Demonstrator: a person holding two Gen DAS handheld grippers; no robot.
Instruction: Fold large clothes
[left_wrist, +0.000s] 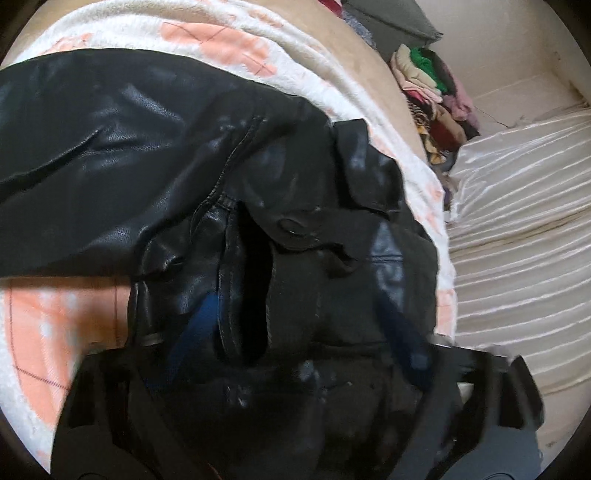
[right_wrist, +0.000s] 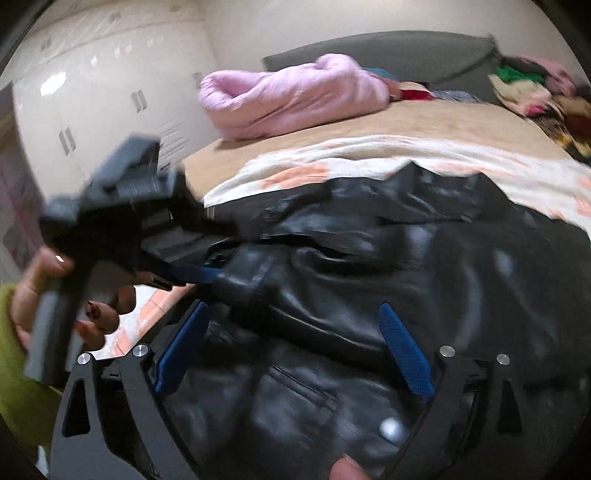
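**Black leather jacket spread on the bed, both grippers low over it**

The black leather jacket (right_wrist: 369, 295) lies opened out on a white-and-peach blanket (left_wrist: 221, 37) that covers the near part of the bed (right_wrist: 424, 114), its bulk running toward the bed's near edge. It looks heavy and fairly stiff for clothing: the hide holds broad creases and shines rather than draping, so I expect it to fold in thick slabs and to slide on a smooth surface. Seams, the collar and the pocket flaps look like the firmest places to take it; a pinch on a flat panel may slip.

The right gripper (right_wrist: 295, 354) hangs just over the jacket with its jaws wide apart, blue pads (right_wrist: 404, 350) clear of the leather and nothing between them. The left gripper (left_wrist: 295, 325) is pressed in close at a dark opening in the jacket; its jaws stand partly apart, but blur and black on black keep me from telling whether they clamp any leather. A pink quilted coat (right_wrist: 291, 96) and a clothes pile (left_wrist: 436, 88) sit toward the far end.
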